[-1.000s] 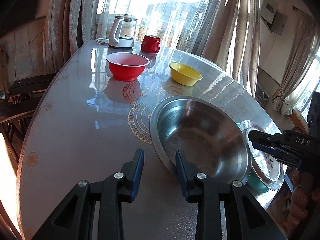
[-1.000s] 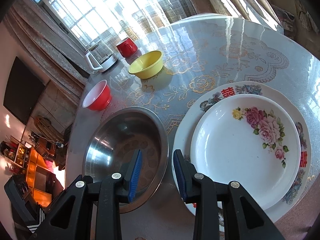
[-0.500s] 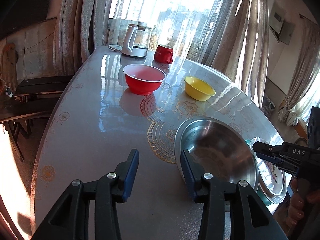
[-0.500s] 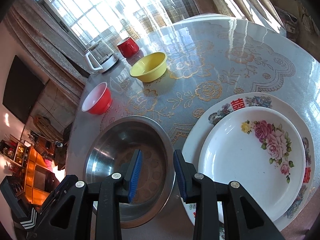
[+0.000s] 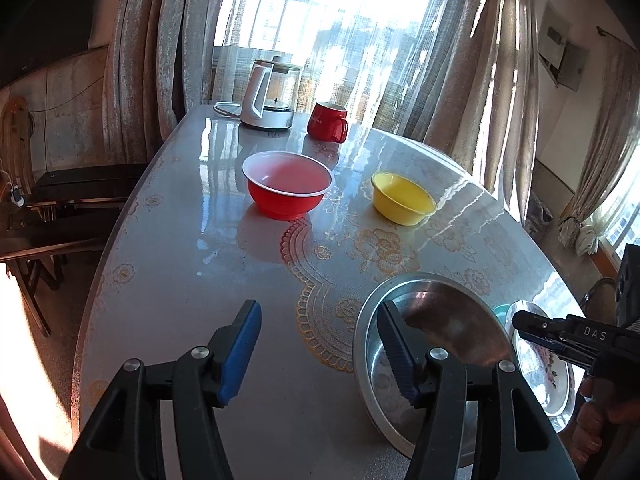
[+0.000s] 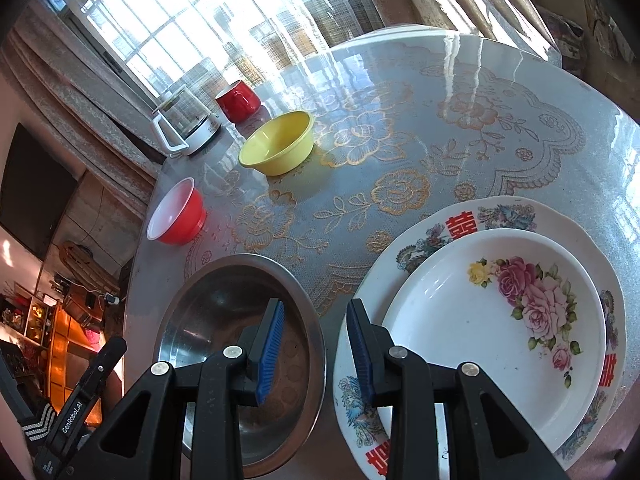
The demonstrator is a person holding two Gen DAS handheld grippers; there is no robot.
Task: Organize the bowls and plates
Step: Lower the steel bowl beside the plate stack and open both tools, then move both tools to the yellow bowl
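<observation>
**Readable markings**

"DAS" stands in pale letters on the right tool [image 5: 532,330]. "GenRobot.AI" runs along the left tool's [image 6: 86,394] black body. The large plate [image 6: 516,212] bears red 囍 characters on its rim. The red mug's [image 5: 327,122] lettering is illegible.

The surface [image 5: 192,248] was glossy and mirror-smooth, with gold lace-like flower patterns under the sheen. The steel bowl [image 6: 208,312] looked like brushed metal, dully reflective. At its twelve o'clock in the left wrist view, the red bowl [image 5: 287,190] and yellow bowl [image 5: 402,199] seemed smooth plastic. The floral plate [image 6: 496,320] was glazed, shiny ceramic. The claw pads [image 6: 270,344] were ribbed blue on matt black plastic.
</observation>
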